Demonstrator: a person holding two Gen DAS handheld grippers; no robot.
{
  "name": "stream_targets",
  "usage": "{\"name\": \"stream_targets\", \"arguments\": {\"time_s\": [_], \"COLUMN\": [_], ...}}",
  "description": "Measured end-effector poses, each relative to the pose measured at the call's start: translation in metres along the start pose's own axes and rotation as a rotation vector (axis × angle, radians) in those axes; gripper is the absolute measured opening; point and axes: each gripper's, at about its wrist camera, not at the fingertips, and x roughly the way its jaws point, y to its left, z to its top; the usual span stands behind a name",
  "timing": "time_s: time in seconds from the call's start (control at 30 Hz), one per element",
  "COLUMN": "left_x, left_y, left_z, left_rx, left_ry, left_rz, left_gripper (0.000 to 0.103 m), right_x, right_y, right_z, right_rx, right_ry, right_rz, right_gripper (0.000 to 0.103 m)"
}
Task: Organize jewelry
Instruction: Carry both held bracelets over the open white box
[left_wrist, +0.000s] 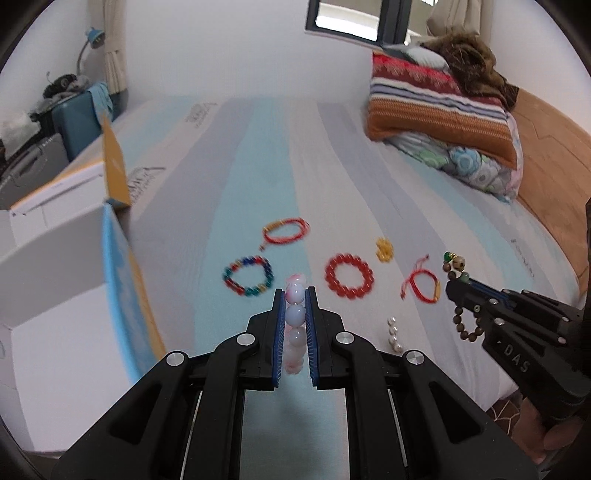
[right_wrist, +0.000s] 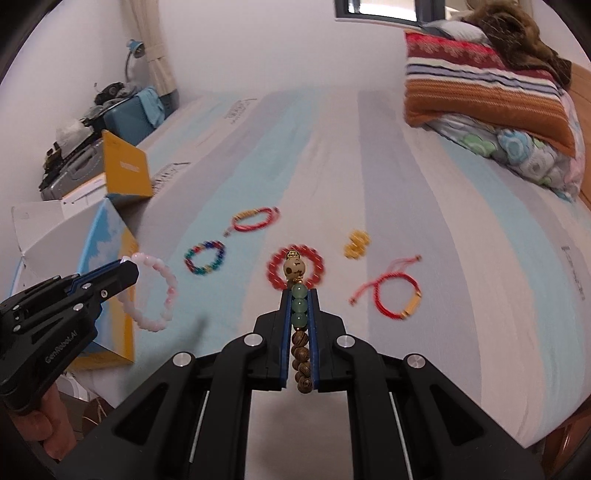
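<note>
Pink beads (left_wrist: 295, 325) sit clamped in my left gripper (left_wrist: 295, 295), frame center. Right gripper (right_wrist: 299, 295) pinches the wooden bracelet (right_wrist: 301, 354) above the bed (right_wrist: 443, 258).

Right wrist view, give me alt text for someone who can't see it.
The right gripper has its jaws shut on a brown wooden and green bead bracelet above a striped bedsheet. At left, the left gripper holds a pale pink bead bracelet; five more jewelry pieces lie beyond.

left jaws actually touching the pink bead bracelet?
Touching. In the left wrist view the left gripper has its jaws closed against the pink bead bracelet; the right wrist view shows it hanging from them.
</note>
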Motion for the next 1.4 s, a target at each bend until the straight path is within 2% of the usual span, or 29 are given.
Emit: {"name": "stream_targets", "arguments": {"time_s": [0.43, 0.93, 1.13, 1.4], "left_x": [-0.05, -0.105, -0.111, -0.093], "left_y": [0.066, 0.181, 0.234, 0.281], "left_z": [0.019, -0.009, -0.035, -0.066], "left_rx": [-0.07, -0.202, -0.277, -0.36], "left_ry": [-0.077, -0.095, -0.043, 0.097], "left_rz": [0.087, 0.261, 0.335, 0.383], "left_gripper": [0.01, 0.01, 0.01, 0.01], "right_x": [0.001, 0.018, 0.036, 0.083], "right_y": [0.101, 0.236, 0.282, 0.315], "right_z": [0.034, 0.035, 0.024, 0.008], "right_rx": [-0.126, -0.279, -0.339, -0.366], "right_ry": [-0.027, 0.005, 0.071, 0.282], "right_rz": [0.104, 0.25, 0.27, 0.229], "right_gripper": [0.007, 0.007, 0.007, 0.007]}}
